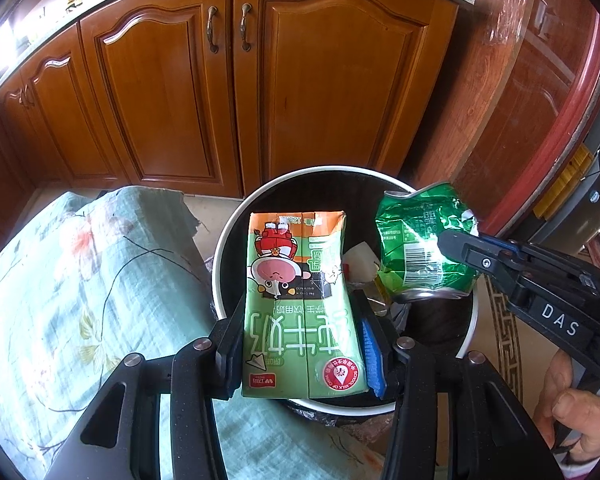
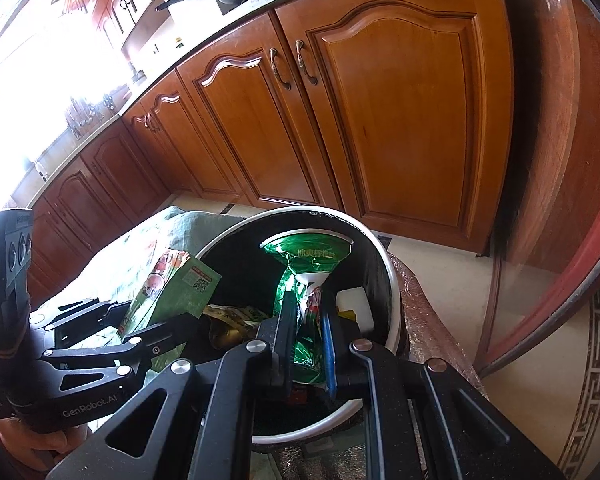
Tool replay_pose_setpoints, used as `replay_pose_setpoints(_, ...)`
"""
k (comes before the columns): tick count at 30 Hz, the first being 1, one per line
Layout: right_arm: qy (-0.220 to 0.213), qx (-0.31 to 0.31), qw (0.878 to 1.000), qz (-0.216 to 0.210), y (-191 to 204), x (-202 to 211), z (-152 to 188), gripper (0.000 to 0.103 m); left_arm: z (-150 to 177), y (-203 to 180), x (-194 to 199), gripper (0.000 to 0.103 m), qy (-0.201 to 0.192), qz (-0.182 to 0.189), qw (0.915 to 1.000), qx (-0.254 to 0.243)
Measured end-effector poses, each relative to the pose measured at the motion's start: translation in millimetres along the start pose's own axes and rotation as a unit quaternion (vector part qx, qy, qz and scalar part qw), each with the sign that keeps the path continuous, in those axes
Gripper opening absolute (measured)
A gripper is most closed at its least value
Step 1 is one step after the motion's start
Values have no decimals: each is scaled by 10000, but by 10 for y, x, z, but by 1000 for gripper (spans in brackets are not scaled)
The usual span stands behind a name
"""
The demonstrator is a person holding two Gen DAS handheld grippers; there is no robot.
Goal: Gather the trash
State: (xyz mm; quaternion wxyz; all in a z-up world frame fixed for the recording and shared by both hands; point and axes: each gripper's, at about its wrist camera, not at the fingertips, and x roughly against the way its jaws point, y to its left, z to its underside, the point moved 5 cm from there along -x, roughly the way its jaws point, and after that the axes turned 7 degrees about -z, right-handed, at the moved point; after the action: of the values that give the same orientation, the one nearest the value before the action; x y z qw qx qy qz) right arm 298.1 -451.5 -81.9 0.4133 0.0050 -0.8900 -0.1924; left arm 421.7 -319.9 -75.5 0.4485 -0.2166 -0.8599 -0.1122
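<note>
A green milk carton (image 1: 300, 304) with a cartoon cow sits between the fingers of my left gripper (image 1: 304, 344), which is shut on it over the open trash bin (image 1: 236, 216). From the right wrist the same milk carton (image 2: 168, 292) hangs at the bin's left rim (image 2: 388, 272), with the left gripper (image 2: 140, 340) clamped on it. My right gripper (image 2: 306, 336) is shut on a crushed green can (image 2: 304, 280) held above the bin's mouth. In the left wrist view the crushed can (image 1: 416, 240) hovers over the bin's right side, pinched by the right gripper (image 1: 460, 248).
The bin has a black liner and holds a white foam piece (image 2: 356, 304) and yellowish wrappers (image 2: 228, 324). A floral cloth (image 1: 80, 280) covers a seat left of the bin. Wooden cabinet doors (image 1: 300, 80) stand behind; a glass-topped round table (image 2: 580, 240) curves on the right.
</note>
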Motion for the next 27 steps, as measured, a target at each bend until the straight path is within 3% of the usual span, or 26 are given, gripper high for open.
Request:
replay_pose_setpoints(7, 123, -4, 9999, 50, -15, -57, -4, 15, -22, 11, -27, 48, 100, -55, 9999, 13)
replay_pose_setpoints(12, -8, -137, 9999, -9, -40, 15, -21, 22, -32, 57, 106, 58, -100, -29, 9999, 78)
replay_pose_setpoints(14, -107, -193, 9997, -69, -33, 69, -15, 38, 2, 101, 194, 61, -207, -42, 9997, 136)
replay_pose_setpoints(18, -349, -309, 9987, -213, 24, 212, 36, 50, 160, 244, 403, 68, -464, -60, 9980, 420)
replay_pose_setpoints(20, -480, -351, 9979, -266, 73, 281, 79, 65, 278, 336, 498, 69, -534, -4, 9966, 623)
replay_pose_setpoints(25, -692, -314, 9965, -353, 276, 445, 223, 70, 620, 467, 828, 69, -829, 11, 9916, 993)
replay_pose_setpoints(27, -764, -295, 9959, -388, 377, 524, 285, 75, 770, 521, 978, 75, -985, -16, 9887, 1133)
